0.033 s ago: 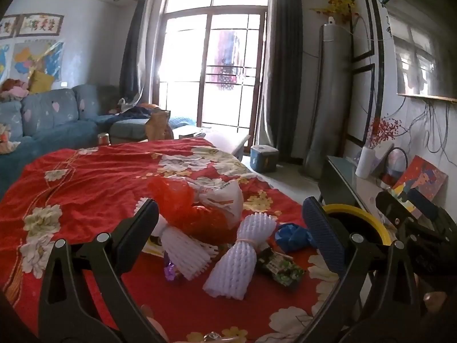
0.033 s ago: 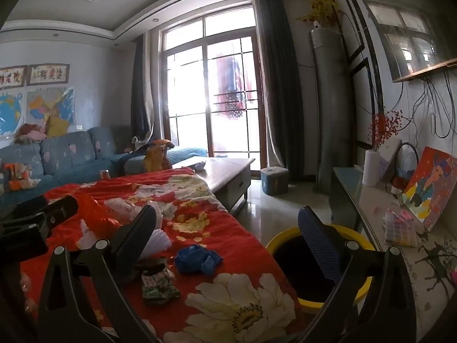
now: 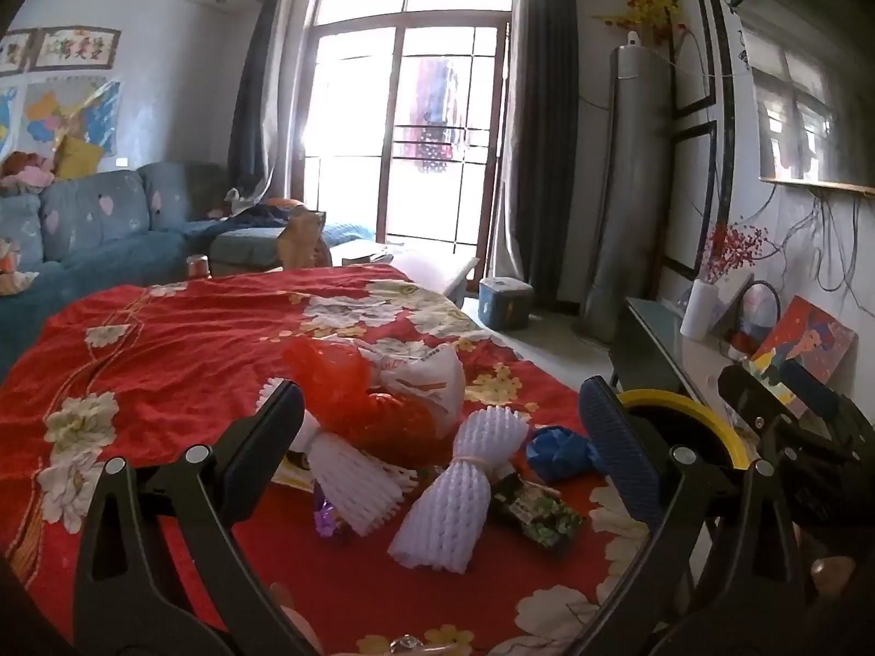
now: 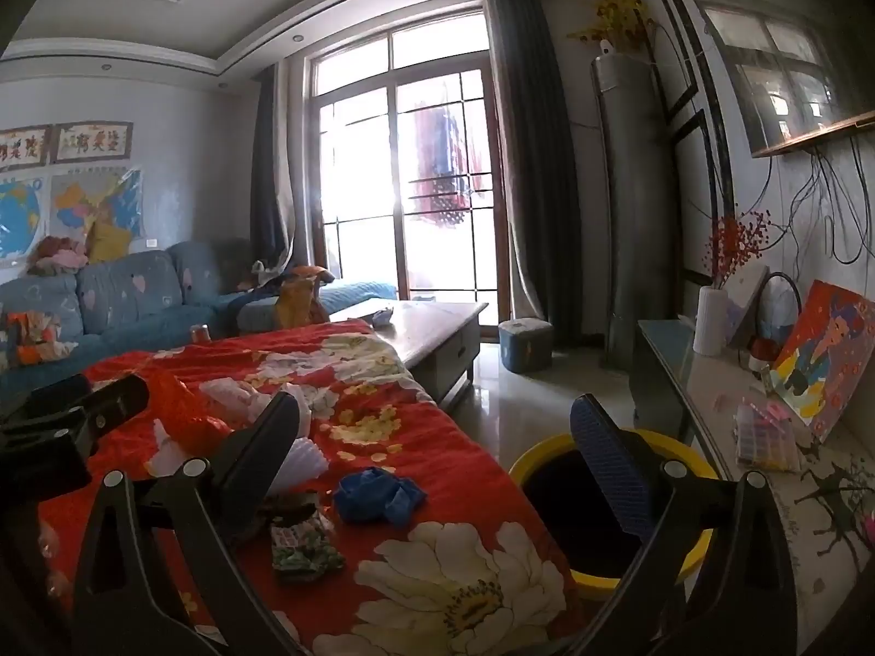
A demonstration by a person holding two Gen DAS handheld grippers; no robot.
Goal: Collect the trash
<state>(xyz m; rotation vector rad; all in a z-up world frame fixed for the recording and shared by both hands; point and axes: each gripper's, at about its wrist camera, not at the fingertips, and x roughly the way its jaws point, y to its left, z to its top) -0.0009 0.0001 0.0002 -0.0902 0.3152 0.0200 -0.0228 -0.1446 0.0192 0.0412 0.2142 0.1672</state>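
1. Two grippers hovered with fingers spread wide, grasping nothing: the left gripper (image 3: pixel 440 432) and the right gripper (image 4: pixel 435 448).
2. Between the left fingers lay two white foam nets (image 3: pixel 456 497), a red mesh bag (image 3: pixel 350 388) beyond them, and a blue wad (image 3: pixel 558 445) near the right finger.
3. Behind the right gripper's right finger stood the yellow-rimmed bin (image 4: pixel 547 451), beside the red floral cloth (image 4: pixel 454 568).

Foam nets (image 3: pixel 456 497) side by side on the cloth (image 3: pixel 164 361), bags behind (touching), bin (image 4: pixel 612 514) to the right beside the table edge
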